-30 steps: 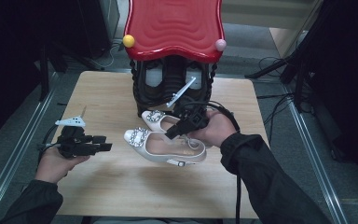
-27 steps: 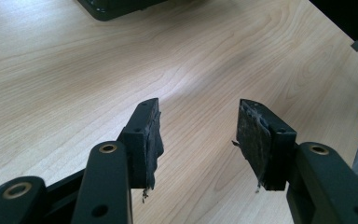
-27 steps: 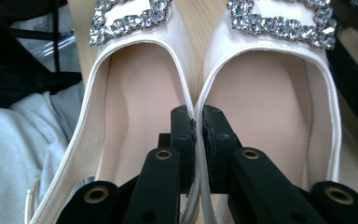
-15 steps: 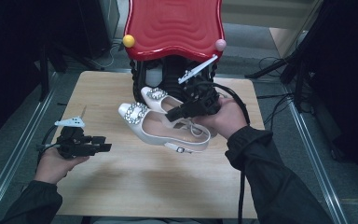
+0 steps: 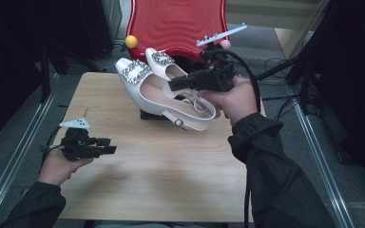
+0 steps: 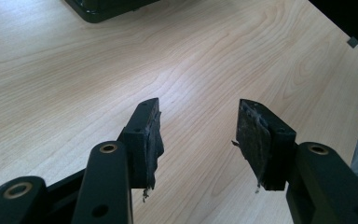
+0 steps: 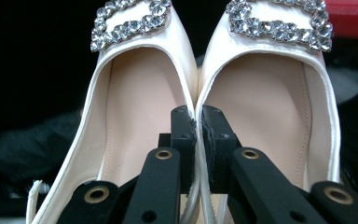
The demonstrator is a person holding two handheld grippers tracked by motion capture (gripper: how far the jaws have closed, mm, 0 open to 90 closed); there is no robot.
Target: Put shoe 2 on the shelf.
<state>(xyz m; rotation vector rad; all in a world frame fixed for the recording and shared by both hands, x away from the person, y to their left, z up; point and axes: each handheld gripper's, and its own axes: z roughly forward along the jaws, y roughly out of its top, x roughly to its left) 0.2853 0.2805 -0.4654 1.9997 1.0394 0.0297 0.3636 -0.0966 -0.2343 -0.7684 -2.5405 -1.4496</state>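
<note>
A pair of white slingback shoes with rhinestone buckles hangs in the air above the back of the table, toes pointing to the far left. My right gripper is shut on the two inner side walls of the shoes, pinching them together, one jaw inside each shoe. My left gripper rests low over the table's near left, jaws open with nothing between them; in the left gripper view its pads frame bare wood.
A red and black shoe rack stands at the back of the wooden table, with a yellow knob and a pink knob at its corners. Cables trail off the table's right side.
My right gripper has lifted the pair of shoes off the table and carried it up, back toward the red rack. The left hand has kept still.
</note>
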